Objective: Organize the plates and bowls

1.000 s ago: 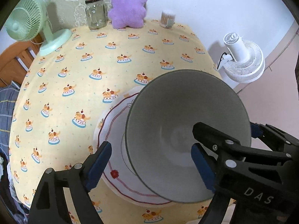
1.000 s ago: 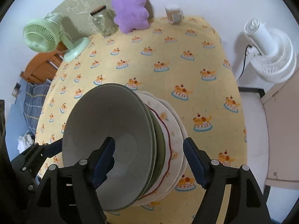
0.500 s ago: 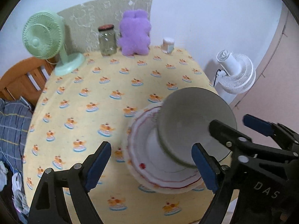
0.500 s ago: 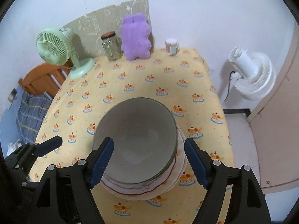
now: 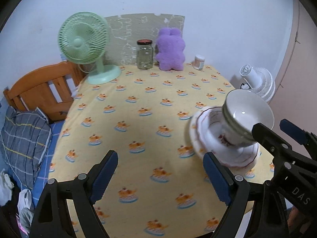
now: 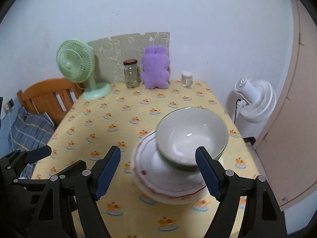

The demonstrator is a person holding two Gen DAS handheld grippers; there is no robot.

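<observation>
A grey-white bowl [image 6: 191,137] sits on top of a stack of bowls and red-rimmed plates [image 6: 170,180] near the right front part of the desk [image 5: 138,107] — the stack stands free on the yellow patterned cloth, touched by neither claw. The right claw [image 6: 158,174] is spread wide with its blue pads either side of the stack in view, and the left claw [image 5: 160,176] gapes wide and empty over bare cloth to the stack's left. Along the far edge stand a green fan [image 5: 85,45], a glass jar [image 5: 145,54], a purple plush toy [image 5: 170,49] and a small white pot [image 5: 199,61] — a white fan [image 6: 255,99] is beyond the desk at right.
</observation>
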